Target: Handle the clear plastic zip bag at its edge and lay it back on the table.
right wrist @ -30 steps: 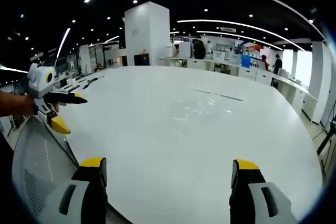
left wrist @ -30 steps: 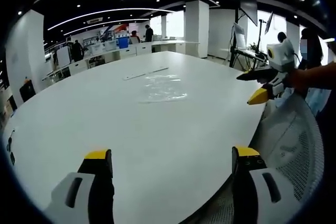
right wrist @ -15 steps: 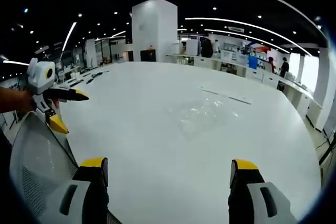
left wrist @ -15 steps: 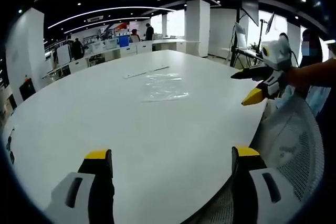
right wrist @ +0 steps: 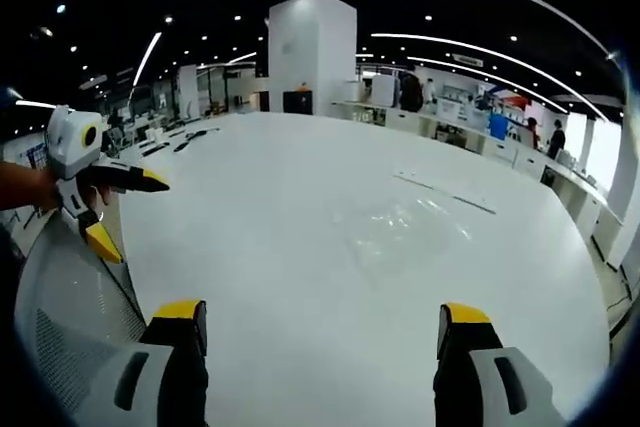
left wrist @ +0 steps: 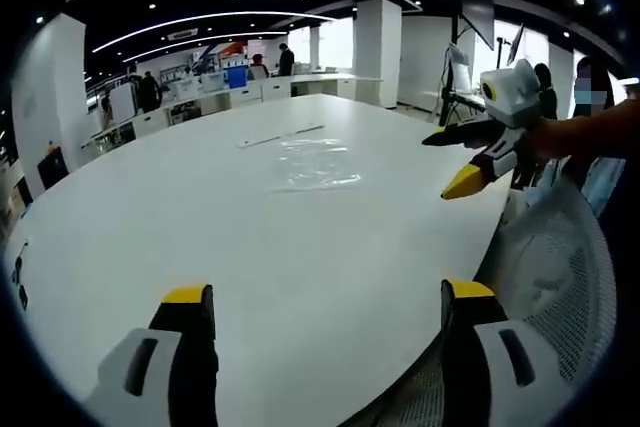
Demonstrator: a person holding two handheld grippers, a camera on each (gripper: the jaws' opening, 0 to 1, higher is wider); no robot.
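A clear plastic zip bag (left wrist: 312, 166) lies flat on the big white table (left wrist: 180, 217), far from both grippers. The right gripper view shows the same bag (right wrist: 395, 228) at mid-table. My left gripper (left wrist: 328, 295) hovers open over the table's near edge, nothing between its yellow-tipped jaws. My right gripper (right wrist: 318, 312) is open and empty too. It enters the left gripper view from the right (left wrist: 445, 162), a hand holding it above the table's edge. The left gripper (right wrist: 125, 209) appears at the left of the right gripper view.
A thin strip (left wrist: 280, 137) lies on the table beyond the bag. A mesh chair back (left wrist: 555, 277) stands at the table's edge between the grippers, also seen as chair back (right wrist: 60, 317). Desks, pillars and people stand far behind.
The right gripper has moved inward over the table's edge, toward the bag. The left gripper has held still.
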